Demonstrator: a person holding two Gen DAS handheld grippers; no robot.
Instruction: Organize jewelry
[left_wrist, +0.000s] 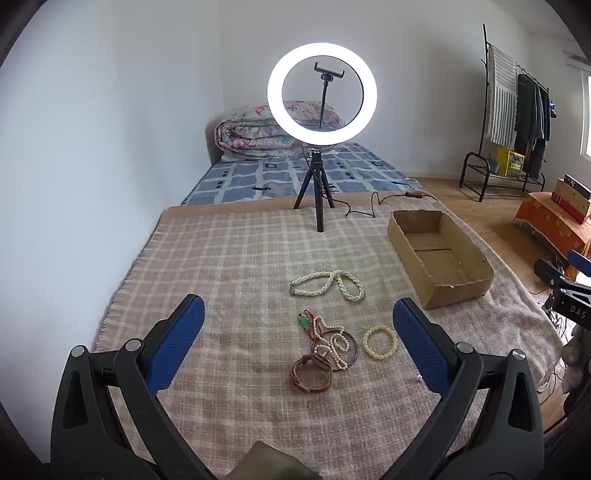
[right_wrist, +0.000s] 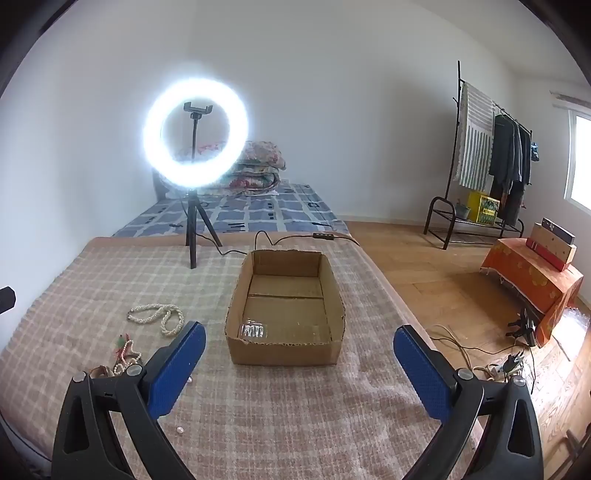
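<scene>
Jewelry lies on a checked blanket (left_wrist: 240, 258). A long pearl necklace (left_wrist: 327, 283) lies farthest from me, also visible in the right wrist view as the pearl necklace (right_wrist: 157, 316). Nearer is a tangle of pearl strand, metal bangles and red strap (left_wrist: 327, 347), with a cream bead bracelet (left_wrist: 379, 341) to its right. An open cardboard box (left_wrist: 461, 291) stands at the right; the box (right_wrist: 284, 350) holds a small clear packet (right_wrist: 253, 329). My left gripper (left_wrist: 298, 319) hovers open over the tangle. My right gripper (right_wrist: 299, 345) is open before the box, holding nothing.
A lit ring light on a tripod (left_wrist: 321, 147) stands at the blanket's far edge, its cable (left_wrist: 369, 210) trailing right. A bed with folded quilt (left_wrist: 255, 133) lies behind. A clothes rack (right_wrist: 491, 166), an orange-draped stand (right_wrist: 535, 280) and floor cables (right_wrist: 480, 354) are to the right.
</scene>
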